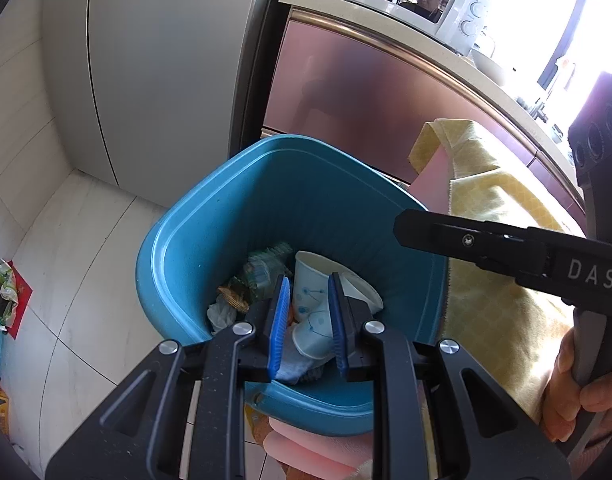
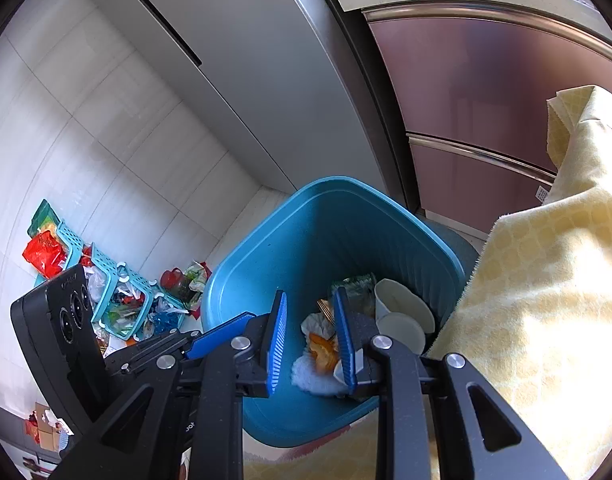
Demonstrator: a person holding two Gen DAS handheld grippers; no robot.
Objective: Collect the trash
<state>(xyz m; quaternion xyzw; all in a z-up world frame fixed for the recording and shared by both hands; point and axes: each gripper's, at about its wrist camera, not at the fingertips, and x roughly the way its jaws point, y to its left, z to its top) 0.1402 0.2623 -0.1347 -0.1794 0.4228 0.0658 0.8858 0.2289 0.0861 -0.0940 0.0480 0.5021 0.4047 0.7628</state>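
You are hovering both tongs over the mouth of the blue bin (image 1: 210, 216), which suggests a drop has been made or is about to be judged finished. Your left tongs (image 1: 306, 320) are standing slightly apart with nothing pinched; the paper cups (image 1: 311, 300) seen between the blue ribbed pads (image 1: 278, 320) are lying down inside the bin, not gripped. Your right tongs (image 2: 309, 336) are likewise parted and holding nothing, with crumpled tissue and orange peel (image 2: 321, 350) showing through the gap from the bin floor. The bin is smooth moulded plastic, squarish with rounded corners and a ribbed inner wall, so light scraps are sliding down and settling at the bottom. The trash collected so far is sitting there: thin printed cups, a clear crinkled wrapper (image 1: 266, 266) toward 11 o'clock of them, soft white tissue. More litter (image 2: 122, 300) is lying on the tiled floor at 9 o'clock of the bin, among teal baskets. A nubbly yellow towel (image 2: 545, 280) is draping at the bin's 3 o'clock.
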